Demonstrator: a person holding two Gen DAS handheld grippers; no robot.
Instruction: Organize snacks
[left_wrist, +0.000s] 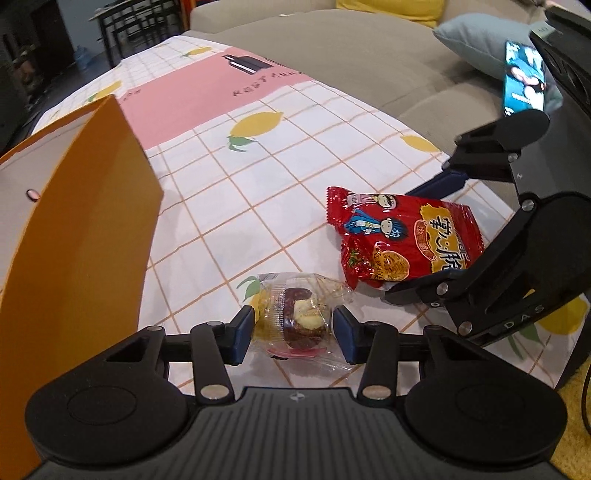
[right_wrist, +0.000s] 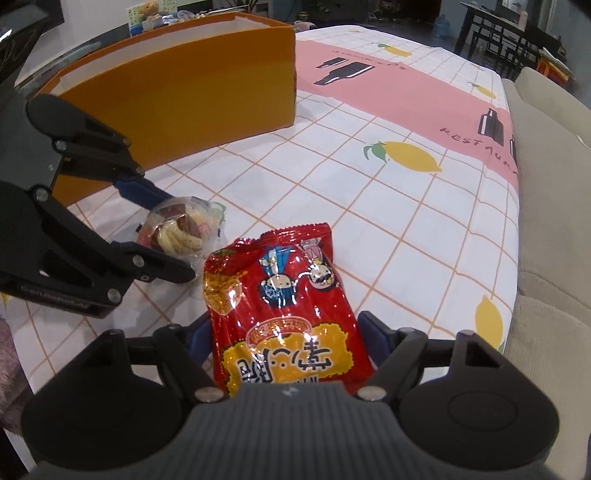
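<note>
A small cake in clear wrap (left_wrist: 299, 317) lies on the lemon-print tablecloth (left_wrist: 229, 206). My left gripper (left_wrist: 293, 332) has its blue pads against both sides of the wrap, so it is shut on the cake; from the right wrist view the cake (right_wrist: 177, 229) sits between the left gripper's (right_wrist: 179, 236) fingers. A red snack bag (right_wrist: 280, 295) lies flat to the cake's right. My right gripper (right_wrist: 284, 325) straddles it with jaws open, and a thin gap shows at the right pad. The left wrist view shows the bag (left_wrist: 402, 236) between the right gripper's (left_wrist: 402, 243) fingers.
An open orange box (left_wrist: 85, 229) stands on the table left of the cake, its wall tall (right_wrist: 184, 99). A beige sofa (left_wrist: 369, 66) runs along the table's far edge, with a light blue cushion (left_wrist: 476, 44). A phone (left_wrist: 524, 81) is mounted on the right gripper.
</note>
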